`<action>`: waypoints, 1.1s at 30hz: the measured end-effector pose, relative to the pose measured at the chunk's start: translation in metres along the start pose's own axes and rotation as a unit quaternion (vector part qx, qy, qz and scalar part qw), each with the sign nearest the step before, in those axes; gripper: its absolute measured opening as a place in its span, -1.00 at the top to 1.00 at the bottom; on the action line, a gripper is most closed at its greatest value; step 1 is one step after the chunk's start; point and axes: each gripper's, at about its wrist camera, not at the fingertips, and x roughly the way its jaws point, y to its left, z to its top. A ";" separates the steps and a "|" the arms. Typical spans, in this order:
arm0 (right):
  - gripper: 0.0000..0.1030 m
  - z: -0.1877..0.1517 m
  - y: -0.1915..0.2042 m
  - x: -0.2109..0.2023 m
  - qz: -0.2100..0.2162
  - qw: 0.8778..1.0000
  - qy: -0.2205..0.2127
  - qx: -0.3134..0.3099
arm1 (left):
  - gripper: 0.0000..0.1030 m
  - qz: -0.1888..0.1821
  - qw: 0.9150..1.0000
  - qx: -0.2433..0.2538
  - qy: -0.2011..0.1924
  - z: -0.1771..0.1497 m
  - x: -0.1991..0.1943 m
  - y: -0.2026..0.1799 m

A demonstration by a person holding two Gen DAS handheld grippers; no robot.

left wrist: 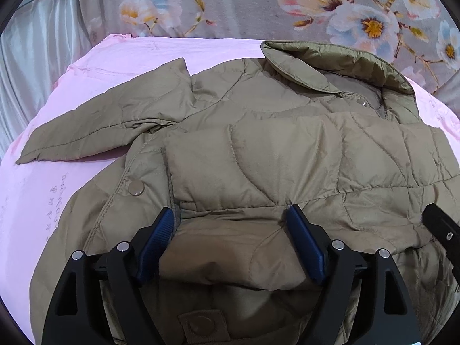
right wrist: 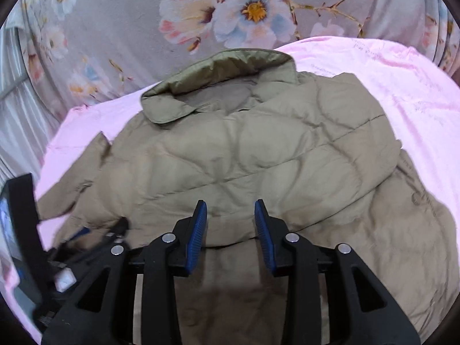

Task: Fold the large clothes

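Note:
An olive-tan quilted jacket [left wrist: 258, 149] lies front up on a pink sheet, collar [left wrist: 330, 63] at the far side. One sleeve [left wrist: 100, 126] stretches out to the left; the other is folded across the chest. My left gripper [left wrist: 230, 215] hangs over the near part of the jacket. Its jaws are wide apart and flank a puffy fold of fabric without pinching it. In the right wrist view the jacket [right wrist: 258, 158] fills the middle. My right gripper [right wrist: 230, 215] stands partly open over the near edge of the folded-over sleeve, and the fabric lies flat between its pads [right wrist: 198, 230].
The pink sheet [left wrist: 51, 189] covers the bed around the jacket. A grey floral cloth [right wrist: 129, 28] hangs behind it, with a pale curtain [left wrist: 34, 57] at the far left. The left gripper's black frame [right wrist: 26, 230] shows at the left edge of the right wrist view.

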 end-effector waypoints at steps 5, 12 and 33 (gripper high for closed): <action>0.36 -0.009 0.016 0.020 -0.018 0.999 0.030 -0.032 | -0.56 -0.007 1.000 -0.007 -0.002 -0.003 -0.004 0.003; 0.36 -0.017 0.024 0.024 -0.047 0.997 0.025 -0.060 | -0.57 -0.010 1.000 -0.013 -0.005 -0.006 -0.007 0.003; 0.35 -0.011 0.052 0.011 -0.099 0.987 0.012 -0.123 | -0.62 0.048 0.976 -0.212 0.005 0.034 -0.030 0.276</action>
